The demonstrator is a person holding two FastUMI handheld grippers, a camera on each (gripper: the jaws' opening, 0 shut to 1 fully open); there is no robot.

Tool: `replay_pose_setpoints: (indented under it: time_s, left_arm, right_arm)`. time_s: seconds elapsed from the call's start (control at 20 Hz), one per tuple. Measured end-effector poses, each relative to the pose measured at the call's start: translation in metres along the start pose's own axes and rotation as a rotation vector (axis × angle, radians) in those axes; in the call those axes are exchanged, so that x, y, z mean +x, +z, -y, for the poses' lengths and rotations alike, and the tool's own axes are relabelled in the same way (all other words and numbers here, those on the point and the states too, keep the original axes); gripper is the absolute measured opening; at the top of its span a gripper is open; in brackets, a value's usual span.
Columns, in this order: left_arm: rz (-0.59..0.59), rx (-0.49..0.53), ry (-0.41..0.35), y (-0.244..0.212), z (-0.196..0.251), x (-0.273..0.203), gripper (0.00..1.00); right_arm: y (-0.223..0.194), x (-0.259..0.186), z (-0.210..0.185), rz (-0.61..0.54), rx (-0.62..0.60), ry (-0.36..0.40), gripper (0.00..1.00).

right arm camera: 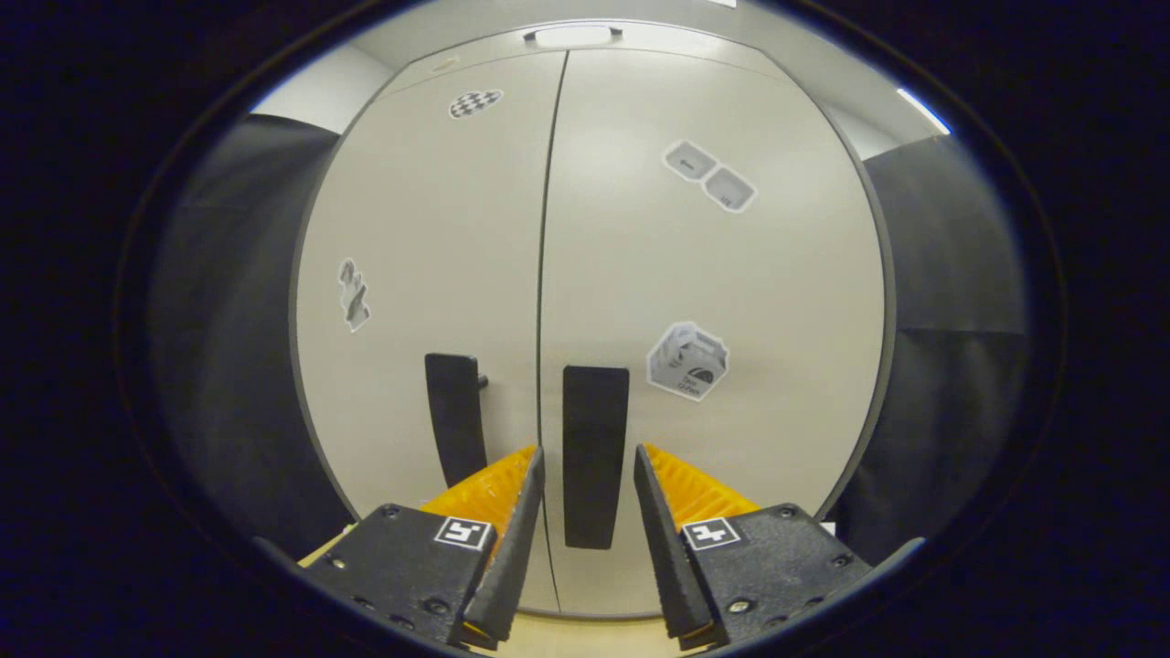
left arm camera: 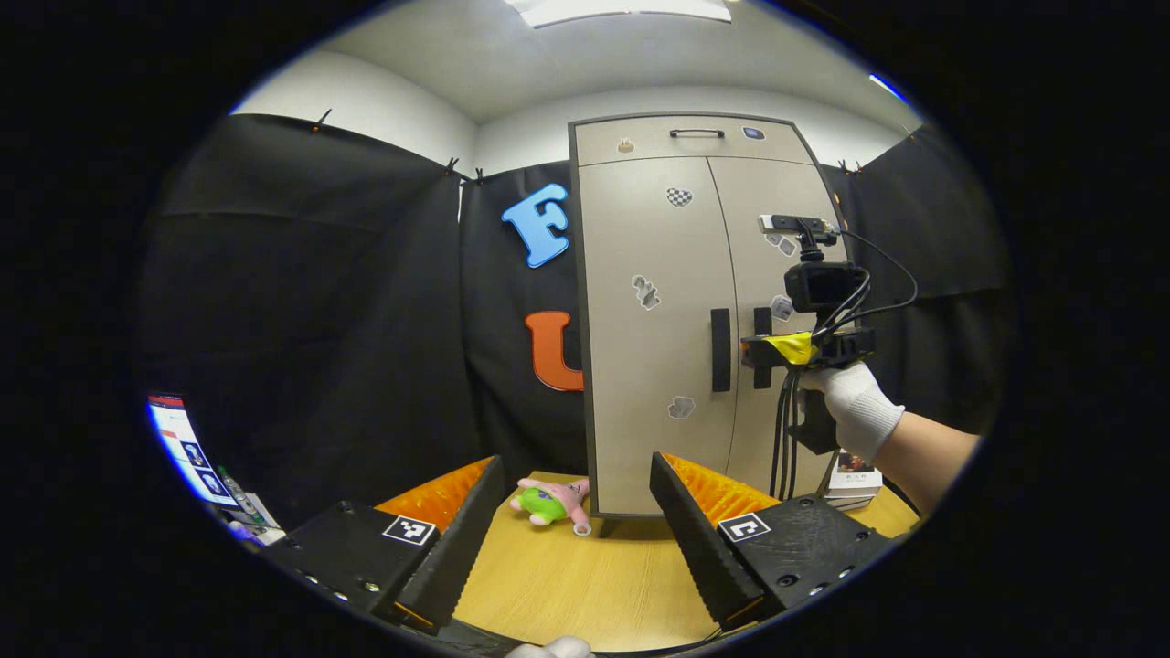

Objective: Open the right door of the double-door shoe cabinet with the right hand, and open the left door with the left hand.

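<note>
The beige shoe cabinet [left arm camera: 658,384] stands on the table with both doors closed. In the left gripper view, the left door's dark handle [left arm camera: 720,349] and the right door's handle [left arm camera: 761,322] sit side by side. A gloved hand [left arm camera: 855,407] holds my right gripper [left arm camera: 755,353] at the right handle. In the right gripper view, the right gripper [right arm camera: 586,454] is open and straddles the right handle [right arm camera: 594,402], with a narrow gap on each side. The left handle [right arm camera: 454,416] is just beside it. My left gripper [left arm camera: 576,464] is open and empty, well back from the cabinet.
A pink and green plush toy [left arm camera: 553,501] lies on the wooden table [left arm camera: 585,576] at the cabinet's left foot. A small stack of books [left arm camera: 855,484] sits at its right foot. A screen [left arm camera: 183,448] and a bottle [left arm camera: 233,489] stand at far left. A drawer handle [left arm camera: 696,133] tops the cabinet.
</note>
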State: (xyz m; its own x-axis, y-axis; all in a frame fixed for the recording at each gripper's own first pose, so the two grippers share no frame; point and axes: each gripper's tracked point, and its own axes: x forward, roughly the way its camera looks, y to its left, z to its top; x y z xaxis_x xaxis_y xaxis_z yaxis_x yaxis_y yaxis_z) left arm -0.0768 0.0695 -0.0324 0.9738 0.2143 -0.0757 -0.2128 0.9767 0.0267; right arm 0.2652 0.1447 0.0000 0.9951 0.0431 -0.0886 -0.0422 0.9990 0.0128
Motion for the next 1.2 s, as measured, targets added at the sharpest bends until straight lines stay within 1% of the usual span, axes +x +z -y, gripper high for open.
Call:
replay_pose_setpoints:
  time_s: [0.05, 0.1, 0.15, 0.25, 0.3, 0.5, 0.85, 1.2]
  left_arm:
    - [-0.003, -0.003, 0.004, -0.001, -0.003, 0.003, 0.96]
    - [-0.006, -0.006, 0.007, -0.002, -0.005, 0.005, 0.96]
    - [-0.010, -0.007, 0.010, -0.001, -0.008, 0.013, 0.96]
    - [-0.012, -0.009, 0.016, -0.001, -0.012, 0.016, 0.96]
    - [-0.011, -0.011, 0.018, -0.001, -0.013, 0.015, 0.96]
    - [-0.005, -0.017, 0.012, 0.000, -0.016, 0.018, 0.96]
    - [0.003, -0.020, -0.013, 0.000, -0.013, 0.018, 0.96]
    - [0.005, -0.032, -0.043, -0.003, -0.005, 0.011, 0.96]
  right_arm:
    - [-0.003, 0.004, 0.001, -0.011, 0.010, -0.005, 0.54]
    - [-0.005, 0.007, 0.003, -0.023, 0.017, -0.018, 0.52]
    - [-0.007, 0.009, 0.003, -0.033, 0.031, -0.020, 0.43]
    - [-0.007, 0.011, 0.003, -0.038, 0.034, -0.030, 0.36]
    - [-0.007, 0.011, 0.003, -0.040, 0.027, -0.040, 0.37]
    - [-0.008, 0.010, 0.003, -0.050, 0.005, -0.050, 0.31]
    - [-0.010, 0.001, 0.004, -0.048, -0.011, -0.007, 0.24]
    - [-0.013, -0.033, 0.011, -0.051, -0.010, 0.032, 0.23]
